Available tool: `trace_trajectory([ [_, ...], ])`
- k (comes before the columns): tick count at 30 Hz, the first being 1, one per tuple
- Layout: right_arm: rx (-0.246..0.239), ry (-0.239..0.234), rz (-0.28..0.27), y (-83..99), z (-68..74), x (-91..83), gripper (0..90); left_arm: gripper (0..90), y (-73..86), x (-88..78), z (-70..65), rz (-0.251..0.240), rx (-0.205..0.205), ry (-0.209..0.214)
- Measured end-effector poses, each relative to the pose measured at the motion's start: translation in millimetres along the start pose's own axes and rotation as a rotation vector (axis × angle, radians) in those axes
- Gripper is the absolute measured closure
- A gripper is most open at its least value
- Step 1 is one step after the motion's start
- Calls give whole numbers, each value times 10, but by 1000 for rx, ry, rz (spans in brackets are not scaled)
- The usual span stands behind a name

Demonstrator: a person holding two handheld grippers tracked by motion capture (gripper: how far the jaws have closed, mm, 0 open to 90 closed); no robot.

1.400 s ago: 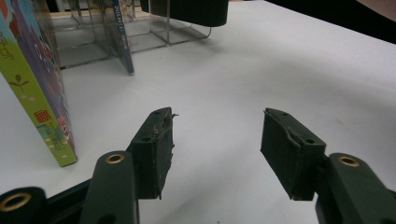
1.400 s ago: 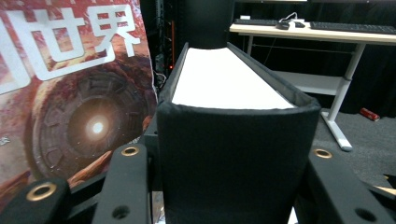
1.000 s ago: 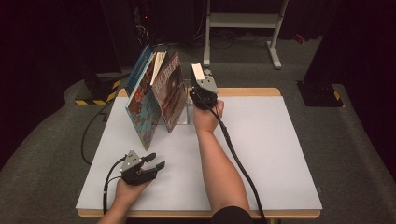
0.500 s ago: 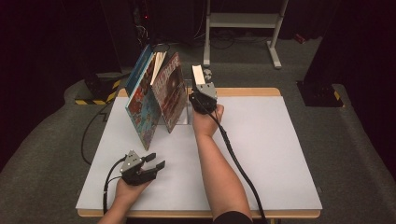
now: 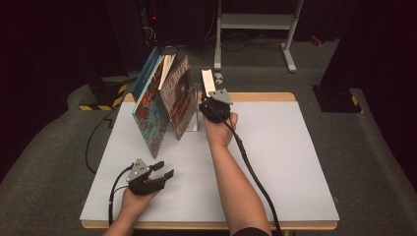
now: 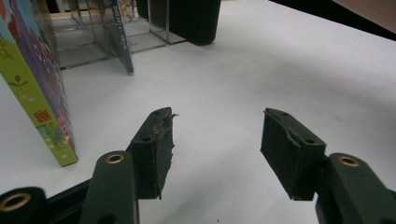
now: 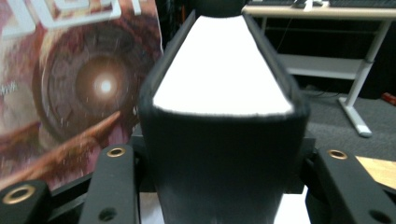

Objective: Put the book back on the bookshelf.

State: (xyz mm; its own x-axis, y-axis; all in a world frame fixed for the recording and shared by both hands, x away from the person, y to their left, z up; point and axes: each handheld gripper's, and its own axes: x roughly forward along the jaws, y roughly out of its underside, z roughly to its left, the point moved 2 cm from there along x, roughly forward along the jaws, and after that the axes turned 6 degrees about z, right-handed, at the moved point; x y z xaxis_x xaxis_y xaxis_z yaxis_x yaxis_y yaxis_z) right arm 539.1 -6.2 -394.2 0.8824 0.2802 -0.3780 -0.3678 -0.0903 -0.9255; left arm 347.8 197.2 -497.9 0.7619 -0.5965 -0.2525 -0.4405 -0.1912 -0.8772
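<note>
High view: black book [image 5: 208,82] upright near far edge of surface [image 5: 295,162], centre, right gripper [image 5: 214,105] at its near side; jaws just been opening, book between them. Two colourful books [image 5: 164,105] lean just left of it. Left gripper [image 5: 150,175] rests near left near corner, holding nothing.

Left gripper view: left gripper [image 6: 217,149] half-wide, bare surface [image 6: 289,70] between jaws.

Right gripper view: black book [image 7: 222,107] between jaws of right gripper [image 7: 223,186]; whether pads press it, cannot tell.
</note>
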Motion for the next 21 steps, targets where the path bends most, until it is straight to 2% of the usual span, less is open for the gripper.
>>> trace_trajectory([
  [7, -18, -24, 32, 45, -41, -72, 449, 434, 0, 2, -3, -1, -7, -1],
  [10, -21, -24, 40, 60, -40, -85, 478, 433, 0, 2, -3, -2, -6, -1],
  [13, -25, 10, 33, 61, -23, -87, 515, 433, 1, 3, -4, -2, -5, -1],
  [17, 21, 71, 23, 64, -7, -90, 534, 434, 1, 1, -4, -3, -5, -2],
  [21, 38, 122, 8, 70, 60, -65, 537, 434, -1, -2, 0, -2, -4, -2],
])
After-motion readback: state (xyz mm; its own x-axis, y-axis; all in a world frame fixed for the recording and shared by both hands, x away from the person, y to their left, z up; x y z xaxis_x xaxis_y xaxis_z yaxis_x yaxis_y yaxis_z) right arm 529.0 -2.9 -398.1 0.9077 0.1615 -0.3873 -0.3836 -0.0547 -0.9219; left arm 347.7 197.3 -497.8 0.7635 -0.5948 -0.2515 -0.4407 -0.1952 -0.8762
